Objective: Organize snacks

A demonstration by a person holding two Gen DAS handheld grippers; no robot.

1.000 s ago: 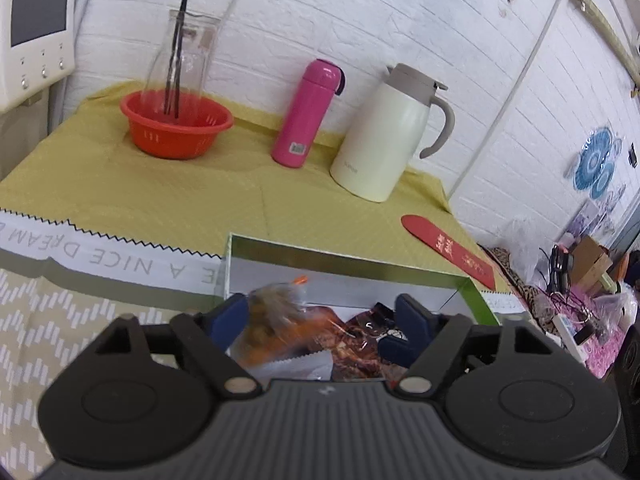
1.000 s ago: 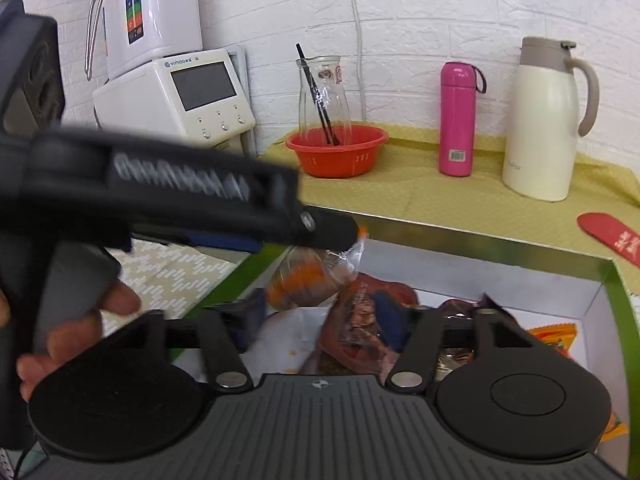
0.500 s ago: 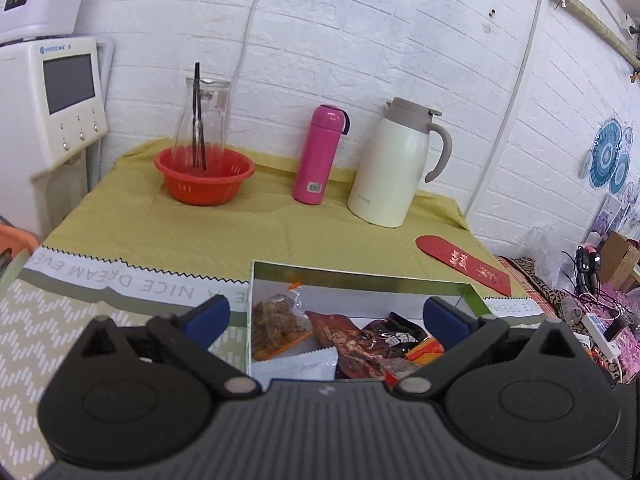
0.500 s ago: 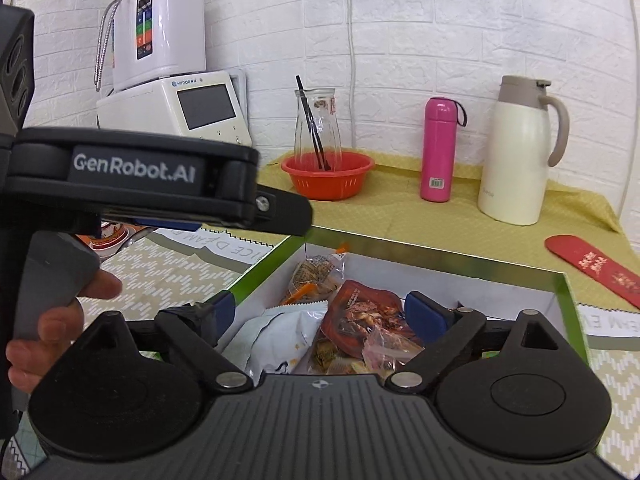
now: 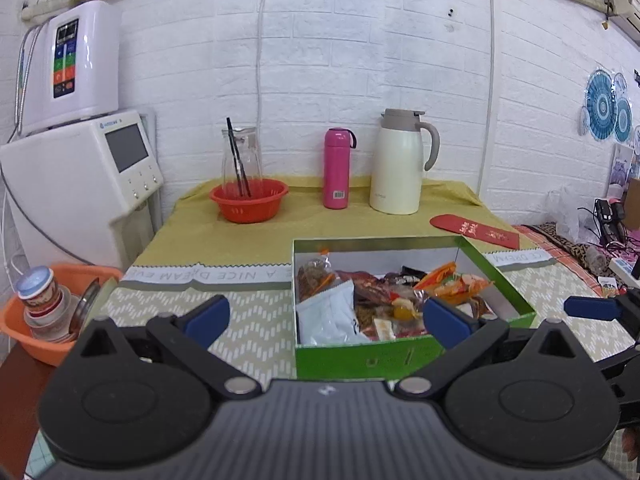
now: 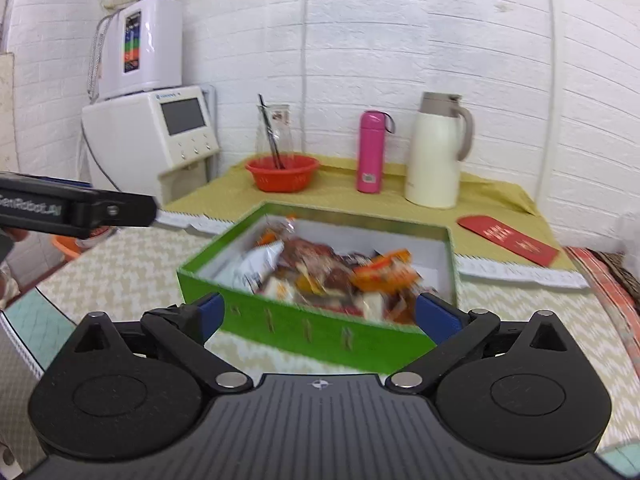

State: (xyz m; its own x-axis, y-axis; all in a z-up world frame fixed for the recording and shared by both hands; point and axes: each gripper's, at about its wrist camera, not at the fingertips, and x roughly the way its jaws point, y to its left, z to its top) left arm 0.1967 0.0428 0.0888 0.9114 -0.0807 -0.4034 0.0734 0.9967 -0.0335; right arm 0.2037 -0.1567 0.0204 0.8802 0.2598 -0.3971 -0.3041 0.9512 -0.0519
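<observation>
A green box (image 5: 360, 356) with white inner walls stands on the patterned tablecloth, filled with several snack packets (image 5: 384, 296). My left gripper (image 5: 325, 318) hangs wide open in front of the box with nothing between its blue pads. In the right wrist view the same box (image 6: 280, 320) shows its front wall, and the snack packets (image 6: 320, 268) look blurred. My right gripper (image 6: 322, 316) is open and empty too, just short of that wall. The left gripper's body (image 6: 76, 210) reaches in from the left edge.
At the back stand an orange bowl (image 5: 248, 202) holding a glass jug, a pink bottle (image 5: 336, 168) and a white thermos jug (image 5: 398, 164). A red envelope (image 5: 474, 230) lies behind the box. A white dispenser (image 5: 80, 184) and an orange basin (image 5: 48, 320) of cups are left of the table.
Both grippers have drawn back and slightly up from the box. The orange snack bag that was between the left pads now lies in the box, and the left jaws stand wider.
</observation>
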